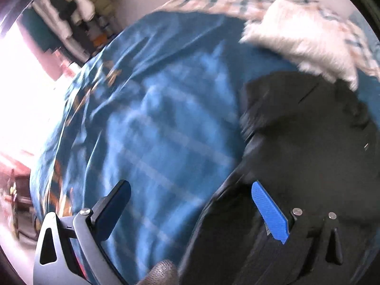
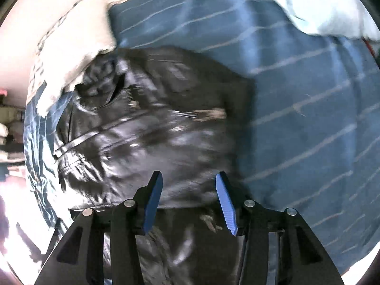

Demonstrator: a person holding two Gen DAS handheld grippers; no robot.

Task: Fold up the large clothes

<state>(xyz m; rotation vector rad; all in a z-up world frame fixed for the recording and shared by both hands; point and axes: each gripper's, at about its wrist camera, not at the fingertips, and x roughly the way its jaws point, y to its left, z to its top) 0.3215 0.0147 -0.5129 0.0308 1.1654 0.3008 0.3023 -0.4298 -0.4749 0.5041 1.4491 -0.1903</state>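
A black shiny jacket (image 2: pixel 152 123) with a white fur trim (image 2: pixel 78 54) lies crumpled on a blue striped bedsheet (image 2: pixel 308 118). My right gripper (image 2: pixel 189 175) hovers over the jacket's near part, pointing steeply down; its blue pads (image 2: pixel 225 204) stand apart with nothing pressed between them. In the left wrist view the jacket (image 1: pixel 308 142) fills the right side and the fur trim (image 1: pixel 301 40) lies at the top right. My left gripper (image 1: pixel 191 185) is wide open over the jacket's left edge and the sheet (image 1: pixel 154 118), holding nothing. Both views are blurred.
A checked blanket or pillow (image 1: pixel 237 0) lies at the head of the bed. Hanging clothes (image 1: pixel 78 11) show at the upper left, by a bright window. A pale cloth (image 2: pixel 327 7) lies on the sheet at the top right. A gloved fingertip (image 1: pixel 163 270) shows at the bottom.
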